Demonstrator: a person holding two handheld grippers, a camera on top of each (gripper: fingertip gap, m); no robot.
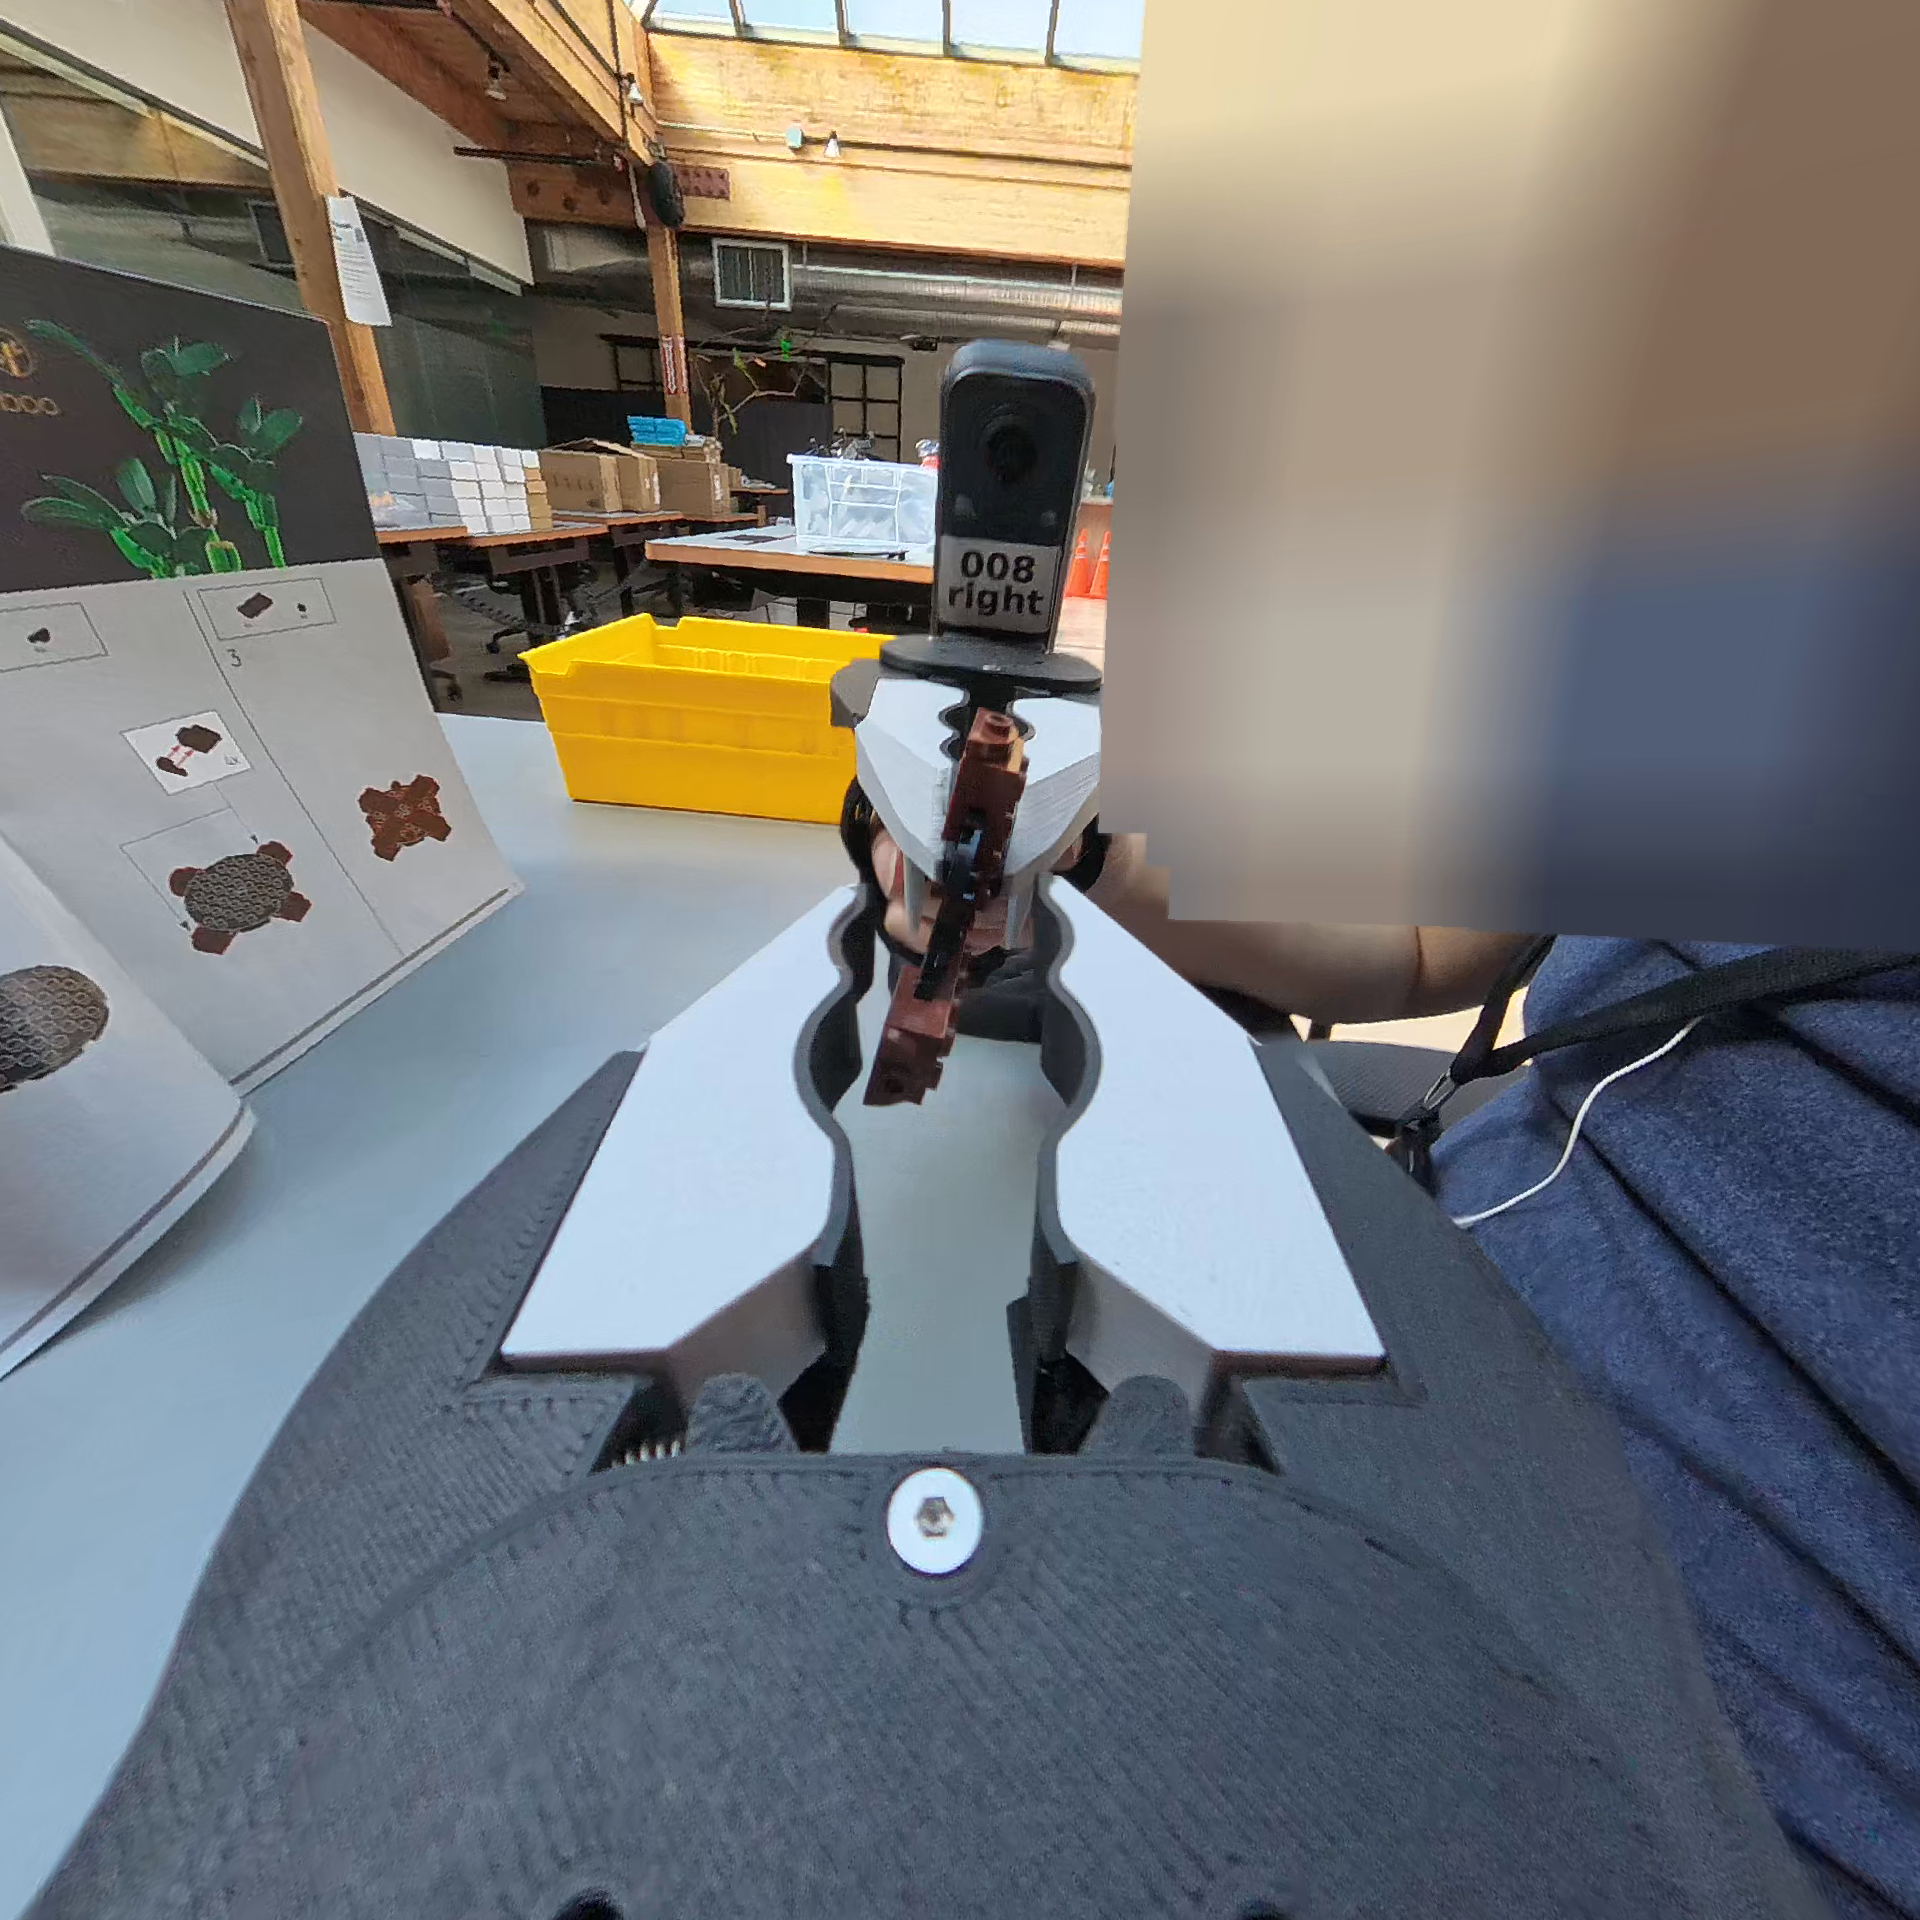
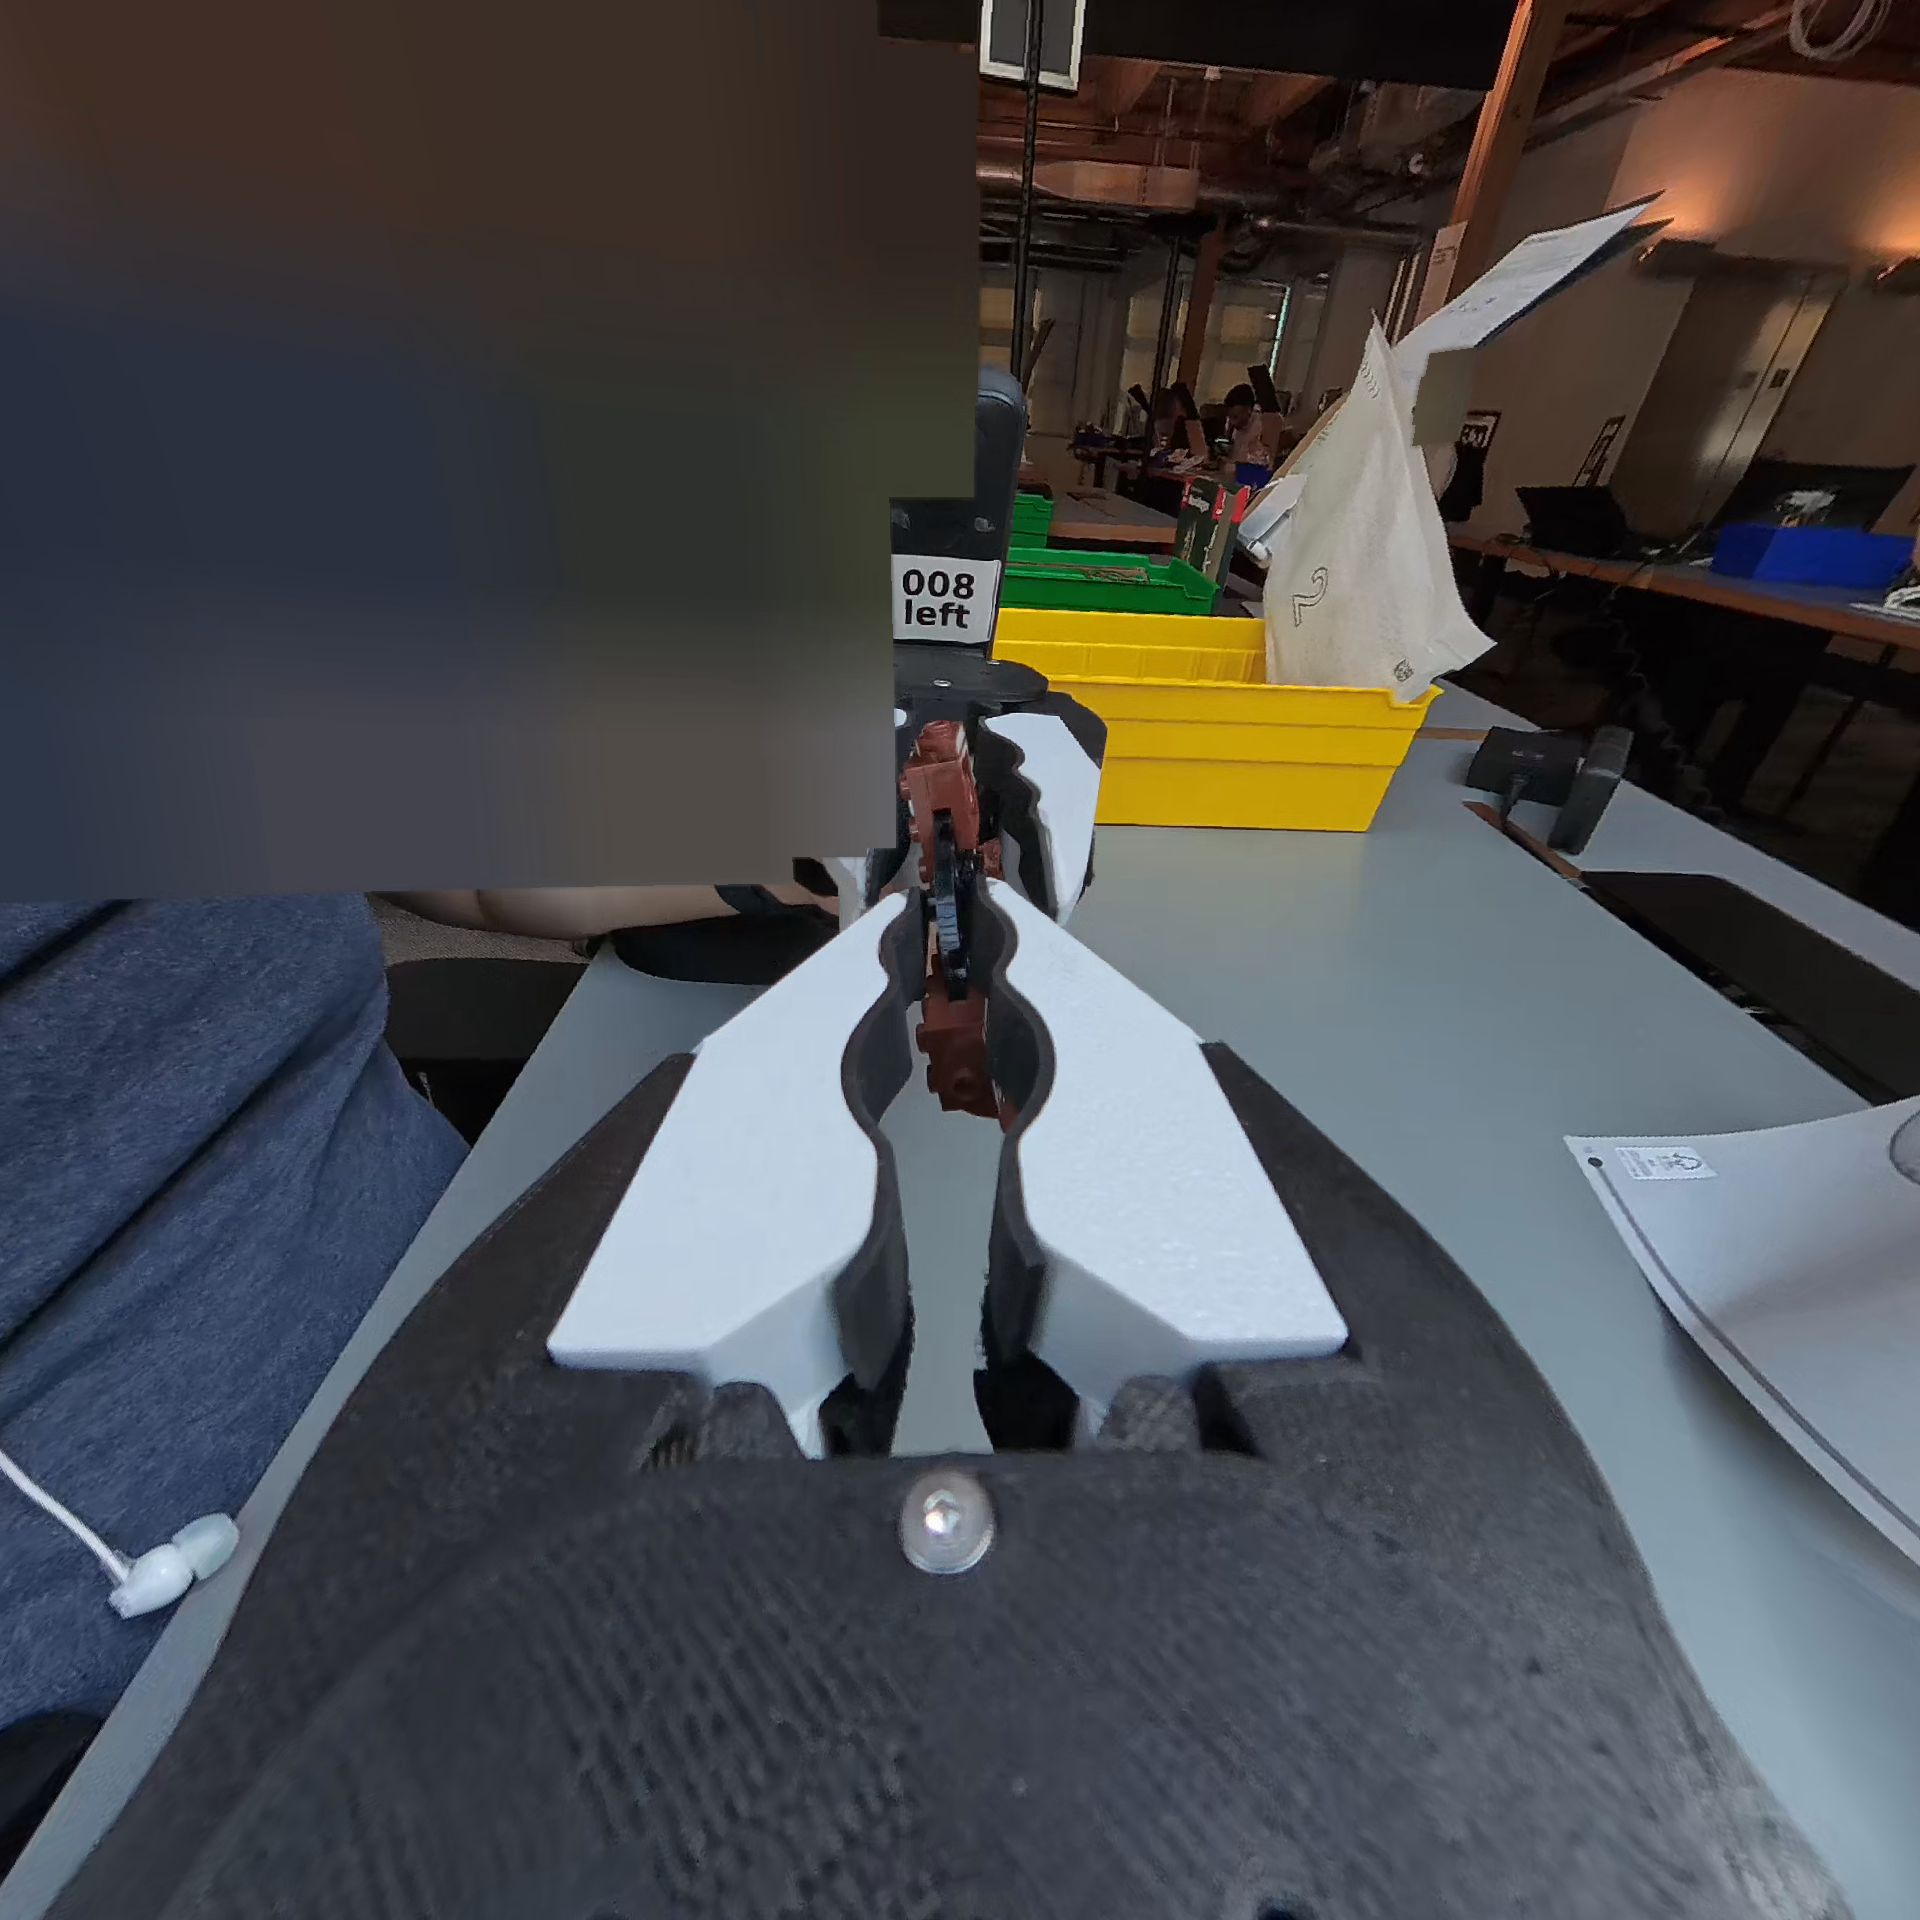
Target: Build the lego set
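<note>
A flat brown and black lego assembly (image 1: 920, 1029) hangs edge-on in the air between the two grippers, which face each other tip to tip. In the left wrist view my right gripper (image 1: 977, 842) is shut on its upper part. My left gripper (image 1: 948, 899) is open. Its jaws stand either side of the assembly's lower end with a gap on both sides. In the right wrist view my right gripper (image 2: 951, 899) pinches the black plate of the assembly (image 2: 951, 1060). One white finger (image 2: 1055, 790) of the left gripper shows beyond; a blurred patch hides the other.
A grey table (image 1: 644, 935) lies below. The instruction booklet (image 1: 208, 727) stands propped at the left. A yellow bin (image 2: 1226, 748) with a white bag (image 2: 1351, 540) sits at the back, with a green bin (image 2: 1112, 582) behind it. A loose sheet (image 2: 1787, 1278) and a black device (image 2: 1538, 769) lie right. A person's blue shirt (image 1: 1714, 1247) is close. Both grippers' tips are close together, under 4 cm apart.
</note>
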